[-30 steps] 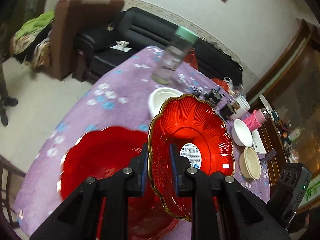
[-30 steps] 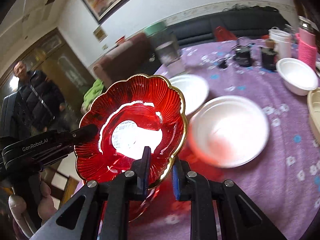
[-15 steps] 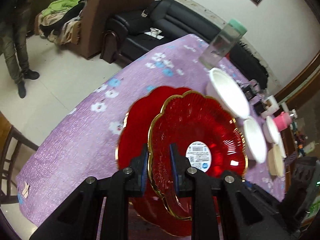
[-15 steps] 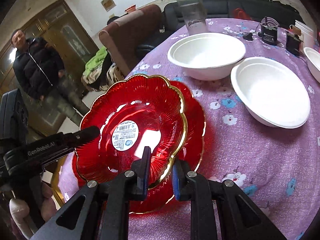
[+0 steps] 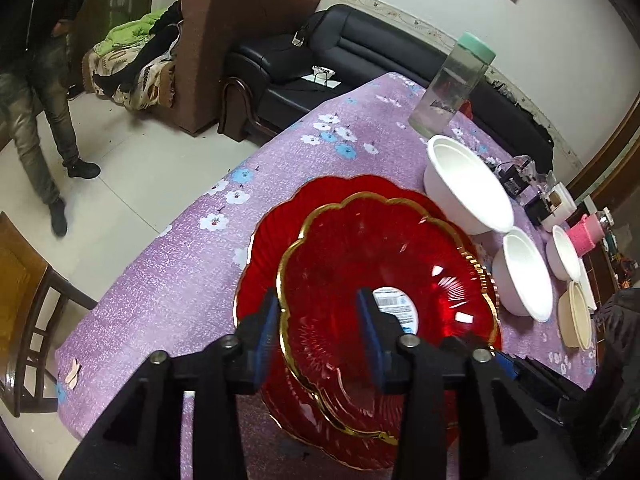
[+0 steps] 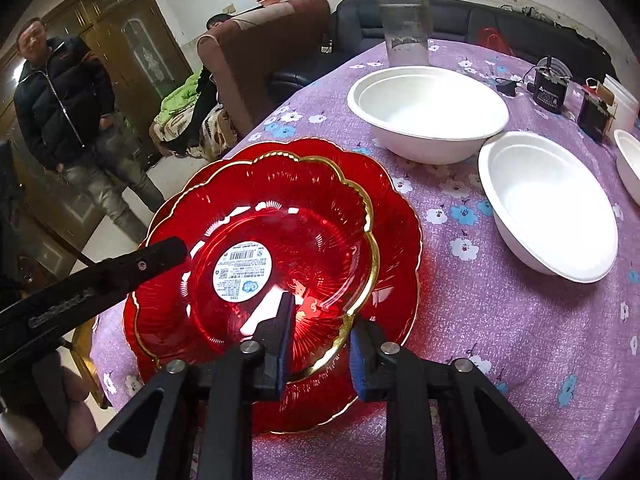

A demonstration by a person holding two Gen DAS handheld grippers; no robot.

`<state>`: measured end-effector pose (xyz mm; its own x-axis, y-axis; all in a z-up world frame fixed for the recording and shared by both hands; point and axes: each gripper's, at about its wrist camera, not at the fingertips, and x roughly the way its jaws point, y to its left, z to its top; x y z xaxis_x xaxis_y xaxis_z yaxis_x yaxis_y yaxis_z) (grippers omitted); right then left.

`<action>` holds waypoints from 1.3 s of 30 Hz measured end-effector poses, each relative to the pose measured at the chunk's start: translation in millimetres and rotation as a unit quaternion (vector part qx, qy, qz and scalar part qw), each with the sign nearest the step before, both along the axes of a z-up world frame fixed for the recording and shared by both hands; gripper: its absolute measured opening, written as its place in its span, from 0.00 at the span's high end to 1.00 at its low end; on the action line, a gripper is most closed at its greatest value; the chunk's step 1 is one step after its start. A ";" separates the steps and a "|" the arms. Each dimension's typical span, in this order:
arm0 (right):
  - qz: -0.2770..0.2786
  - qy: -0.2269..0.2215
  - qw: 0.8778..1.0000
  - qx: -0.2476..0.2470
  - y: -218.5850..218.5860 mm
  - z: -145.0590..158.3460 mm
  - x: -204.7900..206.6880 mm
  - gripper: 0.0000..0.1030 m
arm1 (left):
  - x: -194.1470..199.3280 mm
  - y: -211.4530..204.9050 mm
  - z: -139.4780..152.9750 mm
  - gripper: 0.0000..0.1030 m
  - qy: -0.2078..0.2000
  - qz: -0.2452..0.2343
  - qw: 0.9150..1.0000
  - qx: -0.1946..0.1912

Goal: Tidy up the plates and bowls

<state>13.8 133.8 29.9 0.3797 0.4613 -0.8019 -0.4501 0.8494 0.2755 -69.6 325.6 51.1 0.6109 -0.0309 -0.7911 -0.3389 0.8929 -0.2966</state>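
Note:
A red glass plate with a gold scalloped rim and a white barcode sticker (image 5: 384, 280) (image 6: 280, 248) lies nested on a larger red plate (image 5: 272, 236) (image 6: 396, 216) on the purple flowered tablecloth. My left gripper (image 5: 320, 324) is open, its fingers straddling the top plate's near rim. My right gripper (image 6: 320, 332) is open too, its fingers on either side of the opposite rim. The left gripper's finger shows at the left of the right wrist view (image 6: 120, 268). Three white bowls stand to the right (image 5: 464, 184) (image 5: 524, 276) (image 5: 566, 252) (image 6: 428, 112) (image 6: 548, 204).
A clear bottle with a green lid (image 5: 452, 88) (image 6: 404, 16) stands at the table's far edge. Small black devices, a pink cup (image 5: 586, 234) and a beige bowl (image 5: 576, 316) lie further right. A wooden chair (image 5: 24, 304) and a standing man (image 6: 68, 104) are beside the table.
The top red plate came down onto the larger red plate, and both grippers opened and let go of its rim.

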 end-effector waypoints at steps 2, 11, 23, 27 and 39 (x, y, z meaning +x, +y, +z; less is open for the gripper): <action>0.001 -0.009 1.000 -0.011 4.0 0.0 -0.6 0.63 | -4.0 -1.9 5.2 0.48 -0.004 0.004 1.000 0.017; -0.008 -0.029 0.999 0.014 0.8 6.0 -6.0 0.45 | -24.3 -5.9 31.3 0.34 -0.039 0.018 0.998 0.042; -0.085 -0.077 0.990 0.079 -67.1 43.1 -11.4 0.38 | -61.1 -33.0 78.0 0.12 -0.133 0.070 0.981 0.126; -0.123 -0.113 0.982 0.092 -98.2 56.0 -19.8 0.37 | -79.5 -53.2 99.5 0.04 -0.190 0.098 0.959 0.185; -0.253 -0.282 0.925 0.039 -163.4 82.2 -64.8 0.03 | -56.6 -145.3 115.3 0.00 -0.188 0.019 0.942 0.277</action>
